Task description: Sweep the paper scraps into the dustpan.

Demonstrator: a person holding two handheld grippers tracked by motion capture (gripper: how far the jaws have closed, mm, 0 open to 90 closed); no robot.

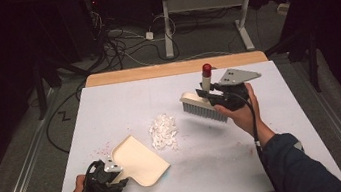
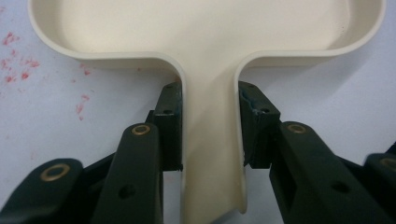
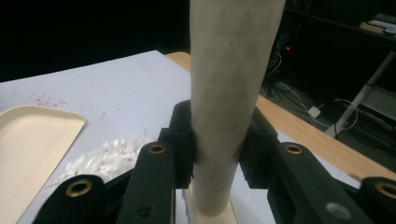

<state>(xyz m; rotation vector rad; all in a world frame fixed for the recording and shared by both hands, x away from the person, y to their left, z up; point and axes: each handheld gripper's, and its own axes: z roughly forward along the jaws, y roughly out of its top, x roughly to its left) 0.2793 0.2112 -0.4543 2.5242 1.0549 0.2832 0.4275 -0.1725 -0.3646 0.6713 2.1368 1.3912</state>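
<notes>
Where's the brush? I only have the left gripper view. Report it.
Observer: The brush is to the right of the dustpan and farther from you. The right gripper is shut on its handle.
Operator: Give me its attitude.
Observer: Bristles down, handle upright, with a red cap on top.
Operator: Now locate the debris.
Observer: A pile of white scraps lies on the table just off the dustpan's open edge, between it and the brush.
</notes>
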